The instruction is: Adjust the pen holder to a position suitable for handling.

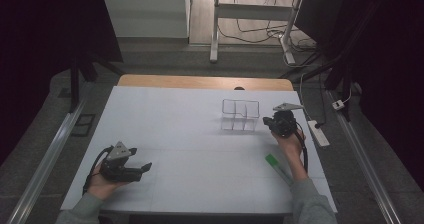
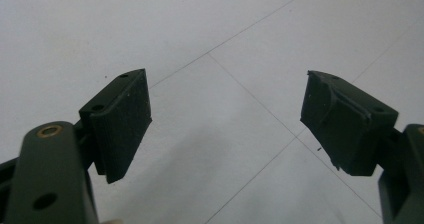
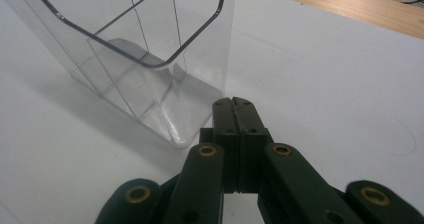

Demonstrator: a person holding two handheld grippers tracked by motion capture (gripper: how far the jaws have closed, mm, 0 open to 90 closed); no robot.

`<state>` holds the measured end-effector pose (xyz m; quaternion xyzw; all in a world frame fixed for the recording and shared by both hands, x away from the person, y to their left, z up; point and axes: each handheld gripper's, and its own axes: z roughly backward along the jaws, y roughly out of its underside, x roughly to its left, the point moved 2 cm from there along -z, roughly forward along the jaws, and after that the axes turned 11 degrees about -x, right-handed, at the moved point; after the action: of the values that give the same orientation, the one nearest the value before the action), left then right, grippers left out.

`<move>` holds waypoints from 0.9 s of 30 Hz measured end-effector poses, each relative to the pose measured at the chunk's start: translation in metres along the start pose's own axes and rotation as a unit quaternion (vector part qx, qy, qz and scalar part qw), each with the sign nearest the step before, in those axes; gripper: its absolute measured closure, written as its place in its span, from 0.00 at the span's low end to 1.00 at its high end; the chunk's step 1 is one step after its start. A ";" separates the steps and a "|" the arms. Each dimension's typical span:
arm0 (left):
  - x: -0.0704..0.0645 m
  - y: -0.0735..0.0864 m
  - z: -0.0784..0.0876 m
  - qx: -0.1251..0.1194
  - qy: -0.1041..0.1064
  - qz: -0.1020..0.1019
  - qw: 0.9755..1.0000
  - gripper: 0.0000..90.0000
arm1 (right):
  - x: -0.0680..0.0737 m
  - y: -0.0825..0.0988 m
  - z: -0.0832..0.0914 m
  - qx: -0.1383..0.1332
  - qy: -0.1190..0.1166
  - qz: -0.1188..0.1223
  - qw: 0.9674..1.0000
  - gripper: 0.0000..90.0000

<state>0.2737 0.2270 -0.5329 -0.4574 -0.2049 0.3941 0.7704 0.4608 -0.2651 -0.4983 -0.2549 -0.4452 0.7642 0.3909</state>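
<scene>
White table (image 1: 190, 149): clear organizer (image 3: 135, 49) just beside closed right tool (image 3: 233, 104).

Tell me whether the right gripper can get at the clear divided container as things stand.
Probably yes. The right gripper, jaws shut with nothing between them, sits right beside the clear divided container on the white table, nothing between; it would need to open first.

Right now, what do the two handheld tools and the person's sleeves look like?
Both tools are black. The left tool and the right tool each carry a grey three-cornered plate on top and trail a black cable. Brass-coloured rivets dot the linkages, and the pads are matte black blocks. The sleeves are grey.
</scene>
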 end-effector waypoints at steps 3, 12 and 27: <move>0.000 0.000 0.000 0.000 0.000 0.000 1.000 0.22 | 0.000 0.000 -0.004 0.000 -0.001 0.000 1.000 0.99; 0.000 0.000 0.000 0.000 0.000 -0.001 1.000 0.22 | 0.000 -0.004 -0.013 0.001 -0.006 -0.001 1.000 0.99; 0.000 0.000 0.000 0.001 0.000 -0.001 1.000 0.22 | 0.002 -0.004 -0.023 0.004 -0.015 0.001 1.000 0.99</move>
<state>0.2739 0.2270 -0.5335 -0.4562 -0.2050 0.3932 0.7715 0.4783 -0.2512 -0.5054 -0.2422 -0.4476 0.7704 0.3841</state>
